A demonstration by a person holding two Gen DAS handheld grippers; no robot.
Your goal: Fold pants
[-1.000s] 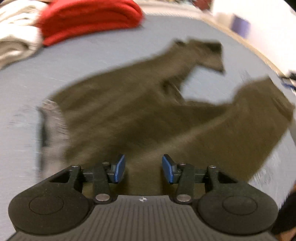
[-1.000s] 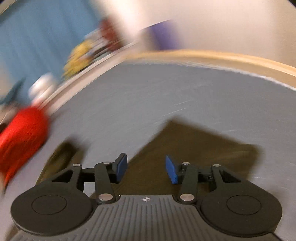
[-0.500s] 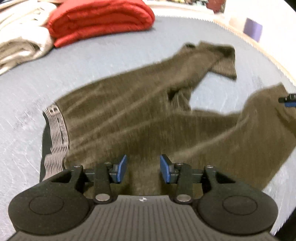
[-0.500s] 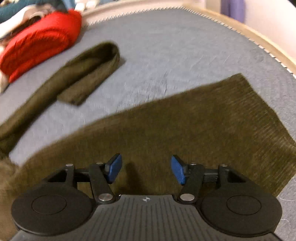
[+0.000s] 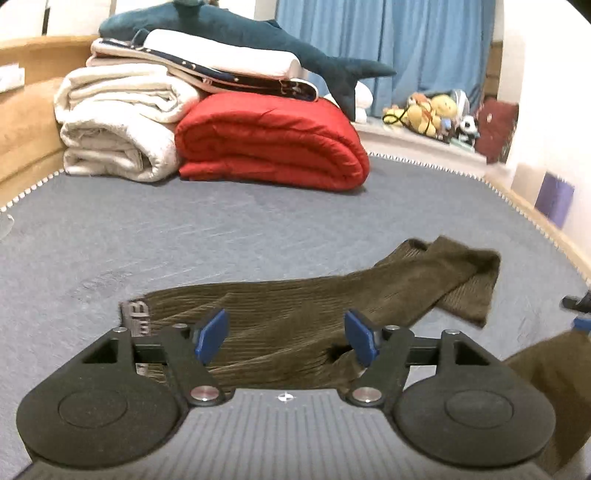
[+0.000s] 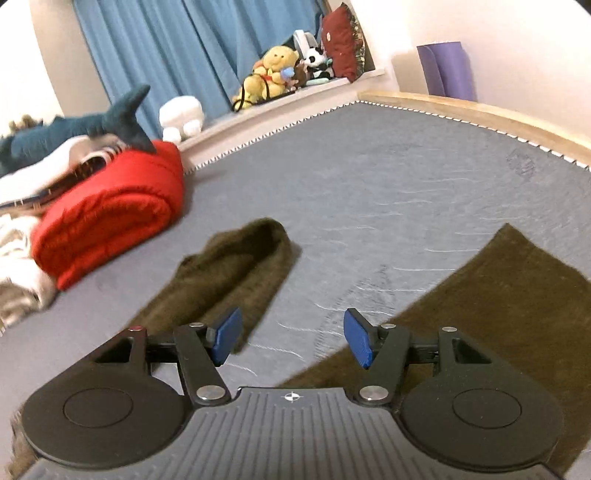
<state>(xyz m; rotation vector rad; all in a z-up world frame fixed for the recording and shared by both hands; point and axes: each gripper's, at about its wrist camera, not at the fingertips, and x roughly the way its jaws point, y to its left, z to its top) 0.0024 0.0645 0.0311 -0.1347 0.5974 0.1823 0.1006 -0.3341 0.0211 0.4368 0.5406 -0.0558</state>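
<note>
Olive-brown ribbed pants [image 5: 295,306] lie spread on the grey mattress [image 5: 184,236]. Their striped waistband [image 5: 136,314] is at the left, and one leg runs right with its cuff folded over. My left gripper [image 5: 286,336] hovers above the hip area, its jaws opening, with nothing between the blue pads. In the right wrist view, the folded-cuff leg [image 6: 229,273] lies to the left and the other leg [image 6: 498,302] to the right. My right gripper [image 6: 291,338] hangs over the bare mattress between the two legs, jaws opening and empty.
A rolled red quilt [image 5: 269,144], white folded blankets [image 5: 118,122] and a plush shark [image 5: 236,33] are stacked at the far end. Stuffed toys [image 6: 277,70] sit on a ledge by blue curtains. A wooden bed frame [image 6: 480,110] edges the mattress.
Both grippers have lifted and tilted up, so the far end of the bed now shows. The left jaws have spread much wider. The right gripper has moved left, off the leg.
</note>
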